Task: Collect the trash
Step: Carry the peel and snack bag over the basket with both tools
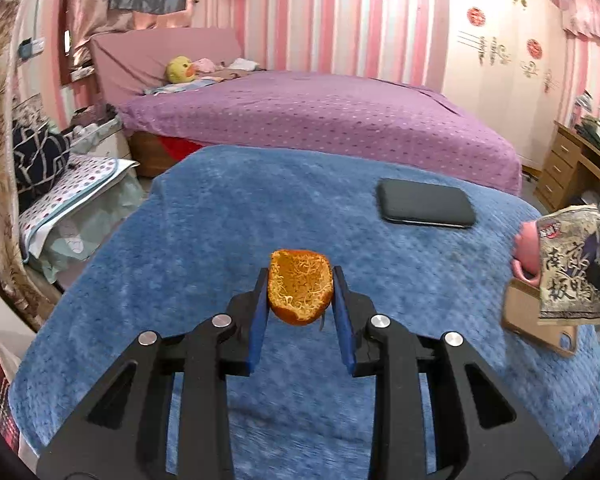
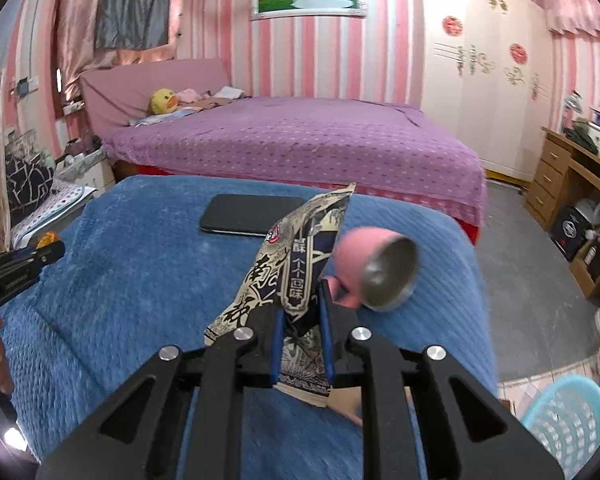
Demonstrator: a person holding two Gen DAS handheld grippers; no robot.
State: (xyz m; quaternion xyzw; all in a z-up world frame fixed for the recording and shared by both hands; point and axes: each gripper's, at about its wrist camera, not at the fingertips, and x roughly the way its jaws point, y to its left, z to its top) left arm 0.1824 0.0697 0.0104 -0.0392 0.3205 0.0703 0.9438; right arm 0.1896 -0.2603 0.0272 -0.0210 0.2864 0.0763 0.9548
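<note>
My left gripper [image 1: 300, 272] is shut on a curved piece of orange peel [image 1: 300, 292] and holds it above the blue blanket [image 1: 180, 240]. The right wrist view shows this gripper [image 2: 40, 254] at the far left. My right gripper [image 2: 300, 300] is shut on a crumpled printed snack wrapper [image 2: 296, 248], which sticks up between the blue pads. That wrapper [image 1: 572, 264] also shows at the right edge of the left wrist view. A pink cup [image 2: 364, 268] is tipped on its side, blurred, right beside the right finger; whether it touches it I cannot tell.
A black phone [image 1: 426, 202] lies flat on the blanket beyond both grippers. A brown flat item [image 1: 536, 320] lies under the wrapper. A light blue basket [image 2: 568, 420] stands on the floor at lower right. A purple bed [image 2: 300, 140] is behind, a wooden desk [image 2: 572, 184] at right.
</note>
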